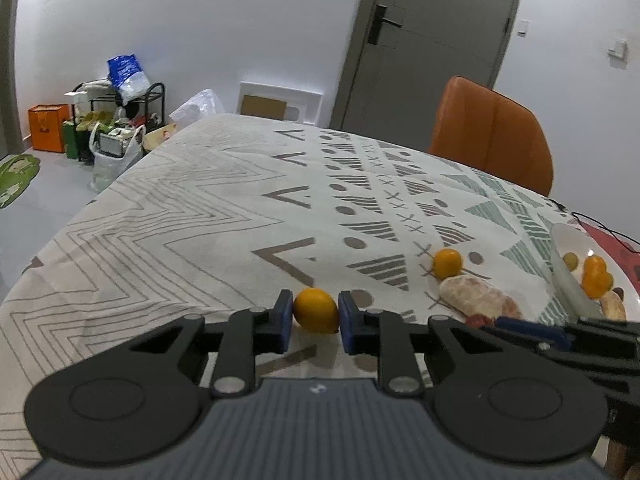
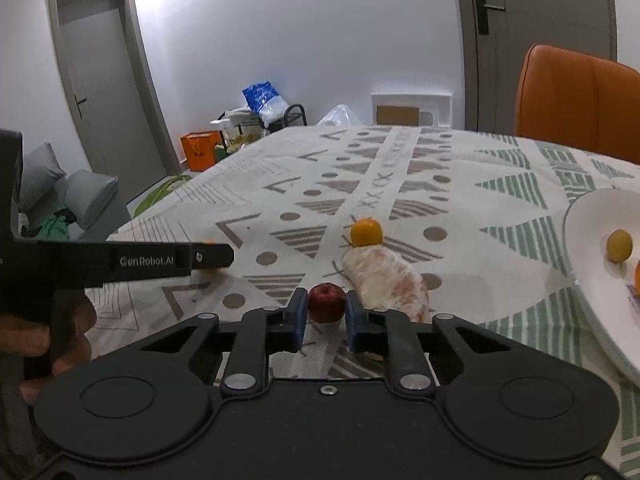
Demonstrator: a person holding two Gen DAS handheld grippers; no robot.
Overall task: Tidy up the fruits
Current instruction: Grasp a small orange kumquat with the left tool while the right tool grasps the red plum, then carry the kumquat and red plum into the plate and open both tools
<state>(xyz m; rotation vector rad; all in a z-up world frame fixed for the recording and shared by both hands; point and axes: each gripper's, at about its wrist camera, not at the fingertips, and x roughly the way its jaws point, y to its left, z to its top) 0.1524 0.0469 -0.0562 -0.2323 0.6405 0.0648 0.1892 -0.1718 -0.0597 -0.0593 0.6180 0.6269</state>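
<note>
My left gripper is shut on a yellow-orange fruit, its blue pads touching both sides, low over the tablecloth. My right gripper is shut on a small dark red fruit on the cloth. A pale peeled pomelo lies just right of it, also in the left wrist view. A small orange sits behind the pomelo, also in the left wrist view. A white plate at the right holds several small fruits.
The patterned tablecloth covers the table. An orange chair stands at the far right side. The left gripper's body crosses the right wrist view at the left. Bags and a rack stand on the floor beyond the table.
</note>
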